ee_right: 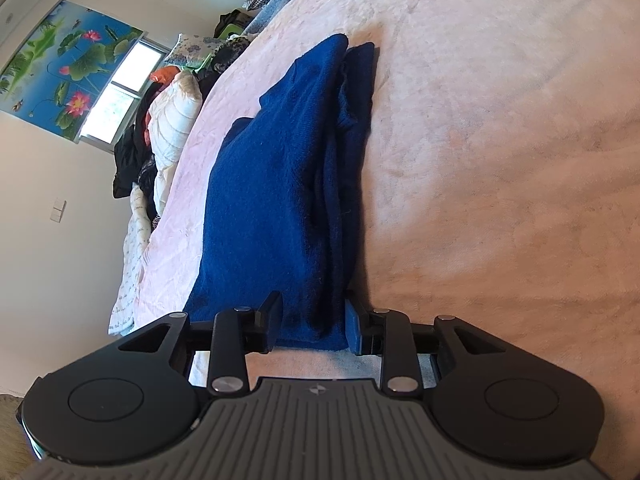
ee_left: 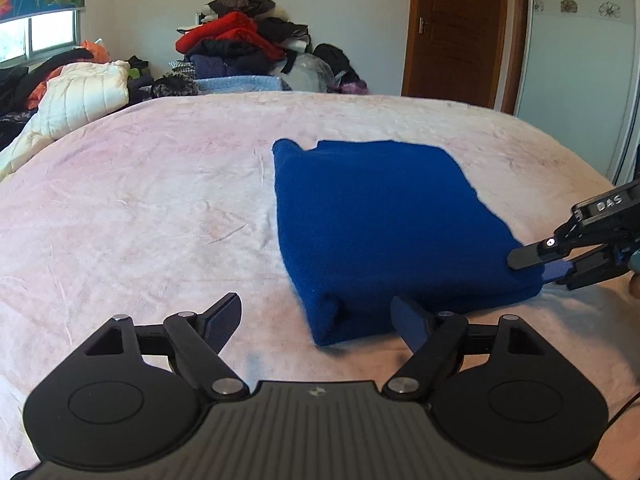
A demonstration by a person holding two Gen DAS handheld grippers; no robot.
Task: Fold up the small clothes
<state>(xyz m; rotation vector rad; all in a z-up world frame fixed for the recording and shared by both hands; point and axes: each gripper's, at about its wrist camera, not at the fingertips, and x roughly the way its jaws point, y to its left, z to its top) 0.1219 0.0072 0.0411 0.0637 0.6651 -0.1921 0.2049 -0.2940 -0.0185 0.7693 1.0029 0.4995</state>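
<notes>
A blue knitted garment (ee_left: 380,220) lies folded into a thick rectangle on the pink bed cover (ee_left: 140,220). My left gripper (ee_left: 316,312) stands open at the garment's near left corner; that corner lies between its jaws, untouched by the pads. My right gripper (ee_left: 528,268) comes in from the right at the near right corner, one finger above the fold and one below. In the right wrist view the folded edge of the garment (ee_right: 272,200) fills the gap of the right gripper (ee_right: 312,322), whose jaws stand partly apart and do not squeeze it.
A heap of clothes (ee_left: 236,52) rises beyond the bed's far edge. A white quilted jacket (ee_left: 80,96) and dark clothing lie at the far left under the window. A brown door (ee_left: 460,28) and a white wardrobe (ee_left: 580,80) stand to the right.
</notes>
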